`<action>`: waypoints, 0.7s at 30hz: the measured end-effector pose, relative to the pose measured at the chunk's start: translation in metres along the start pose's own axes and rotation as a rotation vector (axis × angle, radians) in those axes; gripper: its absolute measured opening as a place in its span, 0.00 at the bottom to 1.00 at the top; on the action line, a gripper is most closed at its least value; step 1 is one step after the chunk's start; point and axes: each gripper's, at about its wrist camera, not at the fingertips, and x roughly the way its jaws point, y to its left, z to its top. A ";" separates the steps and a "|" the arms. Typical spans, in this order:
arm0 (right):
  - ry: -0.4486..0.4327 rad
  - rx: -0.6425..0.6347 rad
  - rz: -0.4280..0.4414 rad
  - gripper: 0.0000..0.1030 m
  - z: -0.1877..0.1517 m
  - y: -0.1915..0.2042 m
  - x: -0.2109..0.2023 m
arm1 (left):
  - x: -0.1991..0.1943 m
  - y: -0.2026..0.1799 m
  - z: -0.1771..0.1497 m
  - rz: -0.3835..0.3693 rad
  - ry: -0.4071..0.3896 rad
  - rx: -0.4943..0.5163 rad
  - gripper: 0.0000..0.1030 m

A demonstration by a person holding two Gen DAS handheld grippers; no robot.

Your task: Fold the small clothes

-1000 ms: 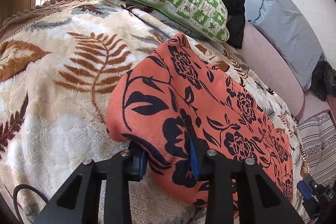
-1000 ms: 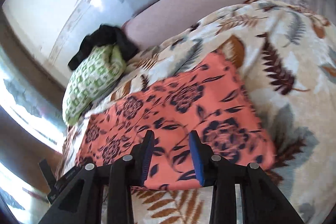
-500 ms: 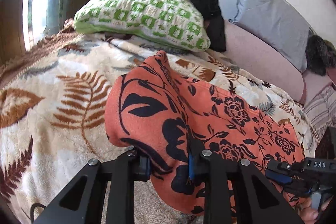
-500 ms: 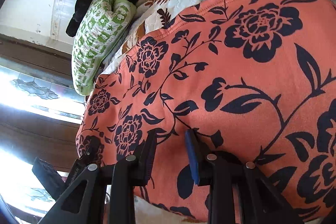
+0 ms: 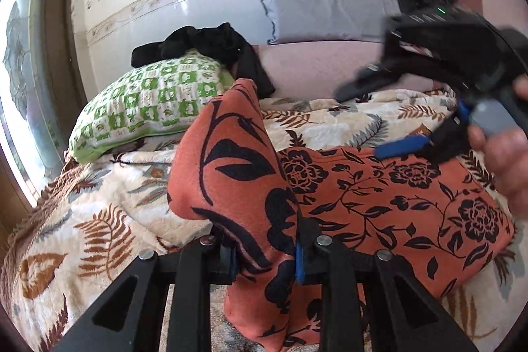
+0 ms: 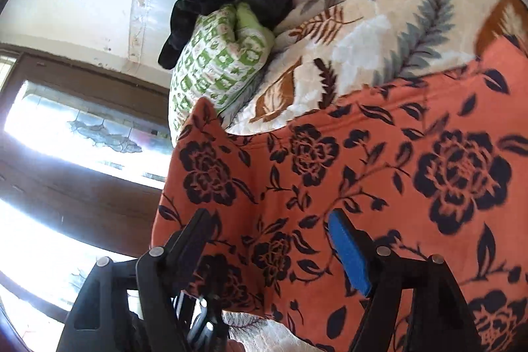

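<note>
- The orange garment (image 5: pixel 379 197) with black flowers lay on the leaf-print blanket (image 5: pixel 99 220) covering the bed; its right part was spread flat.
- The left gripper (image 5: pixel 265 256) had its jaws clenched on a bunched fold of the garment's near left edge, and the cloth stood up from there in a raised ridge.
- The right gripper (image 6: pixel 274 249) was released: its jaws had just been opening and stood wide apart over the flat cloth, pinching nothing. One blue pad (image 6: pixel 349 256) faced the fabric.
- In the left wrist view that gripper appeared blurred at the far right edge of the garment, held by a hand (image 5: pixel 505 154).
- A green checked pillow (image 5: pixel 148 108) lay on the blanket beyond the garment, with a black cloth (image 5: pixel 211 45) draped over its far end.
- A grey pillow (image 5: pixel 326 2) leaned against the wall behind the pink mattress edge (image 5: pixel 323 68).
- A window (image 6: pixel 82 134) showed bright at the left of the right wrist view.
</note>
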 end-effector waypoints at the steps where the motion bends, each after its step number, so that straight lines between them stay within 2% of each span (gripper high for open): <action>1: 0.016 -0.021 -0.012 0.80 0.008 0.009 0.008 | 0.000 -0.005 -0.001 -0.003 -0.002 0.029 0.24; 6: 0.140 -0.006 0.031 0.81 0.038 0.032 0.058 | -0.003 -0.022 -0.007 -0.027 -0.007 0.126 0.24; 9: 0.144 0.000 -0.004 0.81 0.042 0.038 0.075 | -0.005 -0.033 -0.012 -0.019 -0.013 0.202 0.24; 11: 0.137 -0.004 -0.069 0.80 0.042 0.038 0.082 | -0.006 -0.041 -0.016 -0.023 -0.018 0.255 0.24; 12: 0.107 -0.019 -0.112 0.58 0.041 0.037 0.081 | -0.007 -0.046 -0.019 -0.028 -0.020 0.281 0.24; 13: 0.076 -0.056 -0.153 0.27 0.039 0.038 0.078 | -0.008 -0.050 -0.022 -0.031 -0.025 0.308 0.24; 14: 0.064 -0.103 -0.201 0.21 0.036 0.038 0.076 | -0.010 -0.055 -0.024 -0.039 -0.031 0.333 0.24; 16: 0.028 -0.143 -0.262 0.16 0.029 0.029 0.063 | -0.014 -0.063 -0.028 -0.079 -0.043 0.370 0.24; 21: -0.068 -0.177 -0.238 0.15 0.018 -0.007 0.004 | -0.030 -0.100 -0.023 -0.144 -0.080 0.449 0.24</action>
